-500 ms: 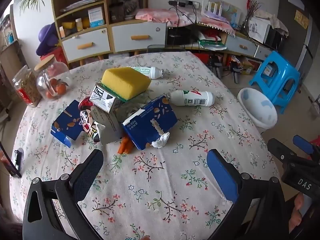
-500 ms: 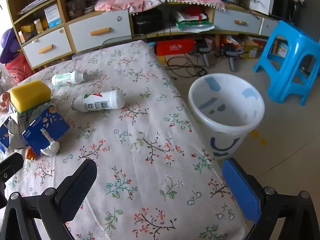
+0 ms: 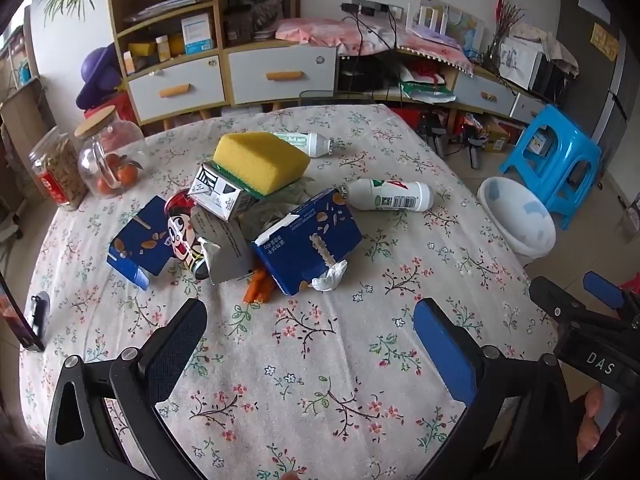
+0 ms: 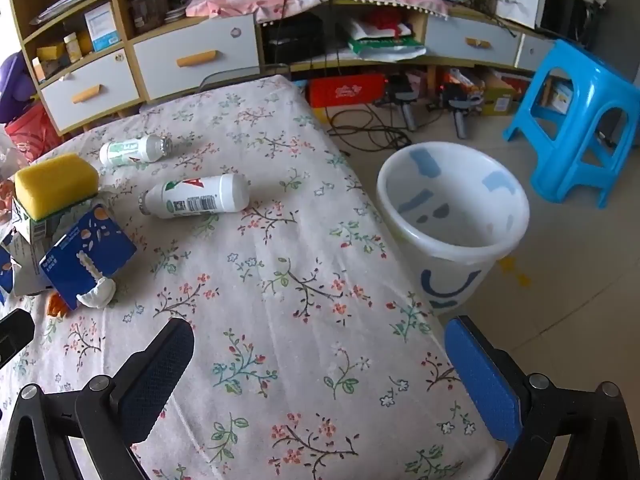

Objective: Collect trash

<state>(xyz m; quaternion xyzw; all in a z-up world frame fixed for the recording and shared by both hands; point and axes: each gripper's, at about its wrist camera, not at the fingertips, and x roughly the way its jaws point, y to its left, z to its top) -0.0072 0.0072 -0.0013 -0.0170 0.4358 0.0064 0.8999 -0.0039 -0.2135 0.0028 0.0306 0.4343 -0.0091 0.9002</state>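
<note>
Two hand-held grippers are hovering above a table (image 3: 304,380) covered in a floral cloth, with nothing yet collected. The trash is lying in a loose heap at the far middle of the table: a blue carton (image 3: 308,240) with a crumpled white tissue (image 3: 330,278) touching its near corner, a second blue carton (image 3: 138,242), a small grey-and-white carton (image 3: 218,194) under a yellow sponge (image 3: 260,160), and orange scraps (image 3: 258,288). 2 white bottles are lying on their sides apart from the heap, the nearer bottle (image 4: 196,200) just right of it and the farther bottle (image 4: 134,150) behind it. The white bin (image 4: 452,224) is standing on the floor just beside the table's right edge and appears to be holding nothing.

The step in hand is judged to be choosing and reaching for a 1st piece. It is best done by taking an outlying item, such as the nearer bottle, across its narrow width, so that the heap is not being disturbed, and by using the gripper on the bin's side for a short carry.

The left gripper (image 3: 306,320) is standing wide apart, holding and touching nothing, its fingers aimed at the heap. The right gripper (image 4: 318,354) is likewise spread wide and gripping nothing, clear of the cloth, between bottle and bin.
</note>
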